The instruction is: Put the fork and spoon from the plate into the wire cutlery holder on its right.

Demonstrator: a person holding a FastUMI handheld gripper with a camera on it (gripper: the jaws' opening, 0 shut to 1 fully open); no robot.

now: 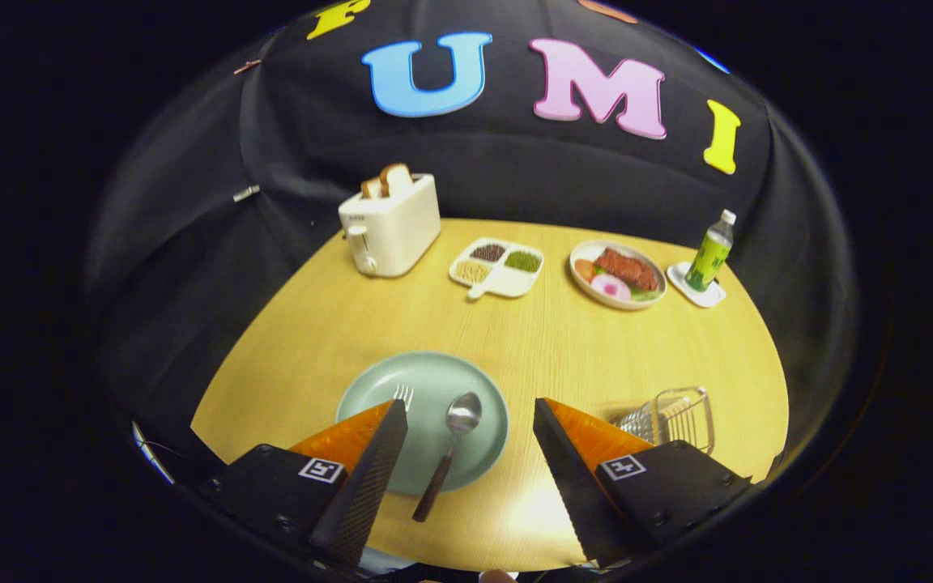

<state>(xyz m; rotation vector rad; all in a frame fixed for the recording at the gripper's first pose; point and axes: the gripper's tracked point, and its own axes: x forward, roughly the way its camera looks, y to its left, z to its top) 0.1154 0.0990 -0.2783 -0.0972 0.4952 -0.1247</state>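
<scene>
A: Gripper state?
B: I read the gripper (470, 409) as spread wide, empty, above the plate (377, 387).
A: Cutlery?
B: The spoon (452, 445) lies between the fingers, bowl toward 12 o'clock, handle over the plate's near rim. The fork (403, 394) shows its tines just beside the left fingertip. The holder (677, 417) stands at 3 o'clock from the plate, behind the right finger.

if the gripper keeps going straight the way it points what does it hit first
Probably the spoon lying on the green plate, which sits between the open gripper fingers; depth is hard to judge here.
</scene>
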